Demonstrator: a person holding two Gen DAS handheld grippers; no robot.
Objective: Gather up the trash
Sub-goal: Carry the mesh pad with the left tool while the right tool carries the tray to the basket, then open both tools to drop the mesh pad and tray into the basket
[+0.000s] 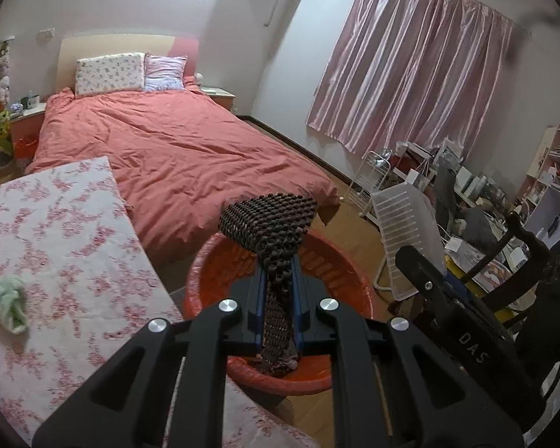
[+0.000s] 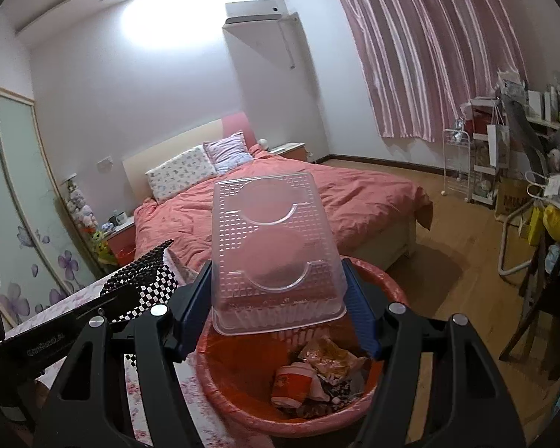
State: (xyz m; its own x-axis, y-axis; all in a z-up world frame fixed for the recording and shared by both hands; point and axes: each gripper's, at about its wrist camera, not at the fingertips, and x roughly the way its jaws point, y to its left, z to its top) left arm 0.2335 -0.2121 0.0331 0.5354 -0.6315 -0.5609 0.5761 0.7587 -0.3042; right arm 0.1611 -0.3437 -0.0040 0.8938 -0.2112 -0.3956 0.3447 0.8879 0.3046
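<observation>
Your left gripper [image 1: 278,291] pinches a limp dark mesh sheet [image 1: 268,220]; your right gripper [image 2: 280,298] clamps a clear plastic tray [image 2: 276,246], light, crushable. Both hang over the red bin [image 2: 242,407] at 6 o'clock; hold the edges gently.

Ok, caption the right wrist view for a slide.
Right gripper holds a clear plastic container over the red trash bin.
</observation>
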